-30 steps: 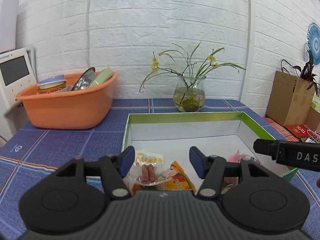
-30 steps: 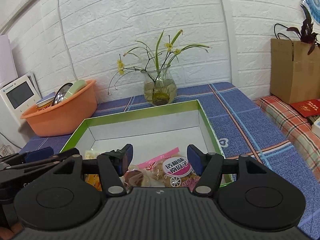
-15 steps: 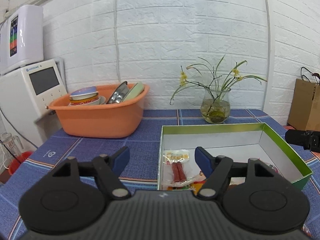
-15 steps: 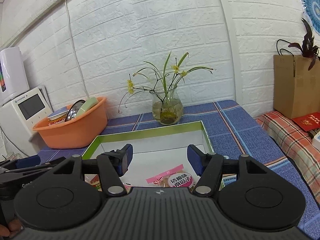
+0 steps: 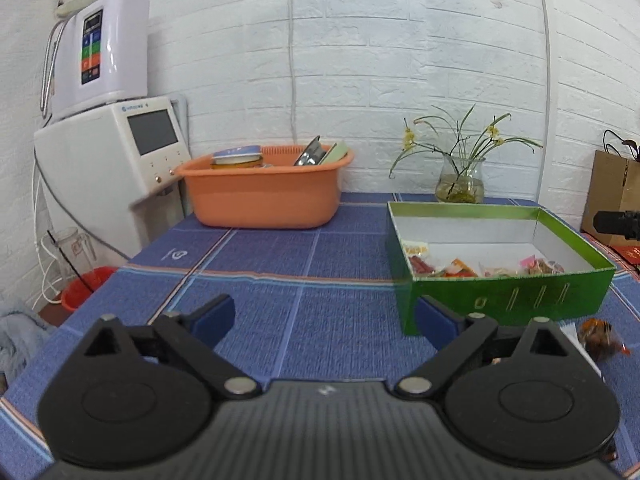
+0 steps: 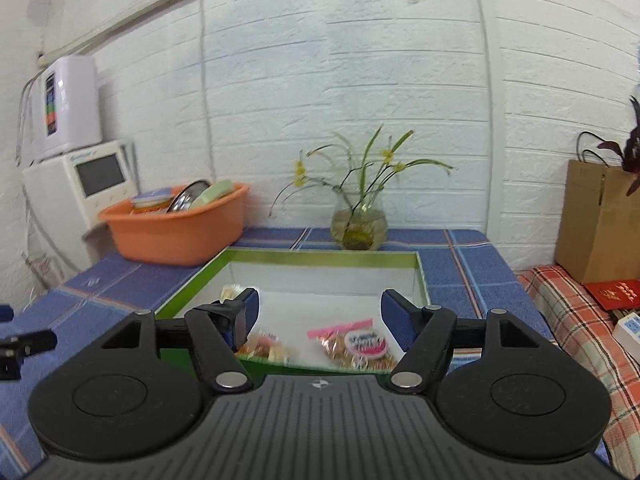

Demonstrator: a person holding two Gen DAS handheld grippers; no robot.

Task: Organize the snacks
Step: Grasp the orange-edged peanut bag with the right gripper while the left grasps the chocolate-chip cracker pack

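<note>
The left gripper is matte black plastic: a ribbed body with a small white mark at its middle, two round discs at the sides, and angled link arms pinned with silver screws. Its fingers carry dark blue pads. The right gripper has the same build, with blue-padded fingers.

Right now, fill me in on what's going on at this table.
A person with a handheld gripper in each hand is sorting snacks into the green box on the blue tablecloth. Several packets already lie inside. The left gripper hangs over bare cloth beside the box; its jaws have just been opening and hold nothing. The right gripper faces the box, jaws open and empty. One wrapped snack lies outside by the box's front corner.
</note>
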